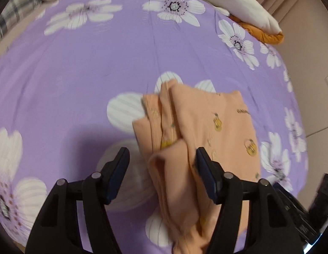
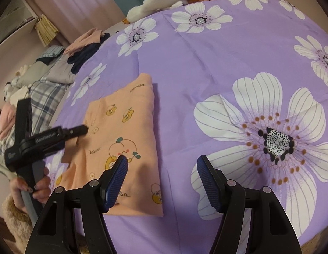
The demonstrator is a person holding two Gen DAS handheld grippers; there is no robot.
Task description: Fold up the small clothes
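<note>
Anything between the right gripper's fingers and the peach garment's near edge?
Nothing: the right gripper stands open over the peach garment's near corner and bare purple sheet. Right wrist view.

The garment (image 2: 121,135) lies on the bedspread (image 2: 206,63), pile of clothes (image 2: 85,46) behind.

Peach garment (image 2: 130,139) soft matt knit cloth; purple bedsheet (image 2: 206,67) smooth, faint sheen; right gripper (image 2: 162,182) matt black plastic, ribbed blue pads (image 2: 116,182)
</note>
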